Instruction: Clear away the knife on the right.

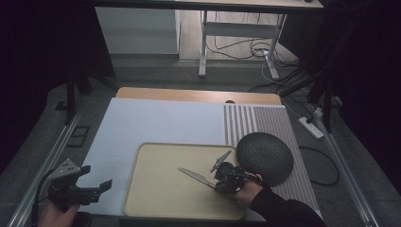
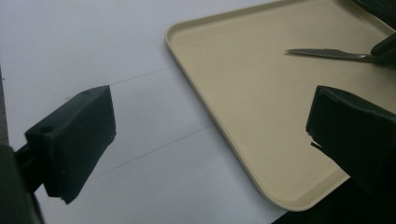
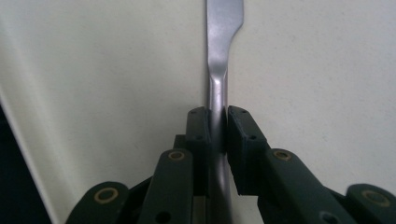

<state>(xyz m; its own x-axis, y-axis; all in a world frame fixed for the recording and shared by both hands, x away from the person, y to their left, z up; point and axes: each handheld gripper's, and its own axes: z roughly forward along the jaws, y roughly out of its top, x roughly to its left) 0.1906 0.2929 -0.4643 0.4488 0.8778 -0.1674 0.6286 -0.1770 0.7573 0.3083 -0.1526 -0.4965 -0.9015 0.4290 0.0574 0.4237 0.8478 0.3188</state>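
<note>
Where the right gripper clamps, the knife lies between its jaws.

You're looking down and forward from above at the whole table. Your left gripper camera is facing the tray from nearby; your right one is hovering close over it.

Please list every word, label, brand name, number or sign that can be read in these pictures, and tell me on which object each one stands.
There are none to quote: no readable text in any view.
Knife held by the right gripper: plain metal, no stamp visible.
Beige tray: blank.
White sheet, striped mat, dark round mat: no print.
Left gripper: no marking legible.
</note>
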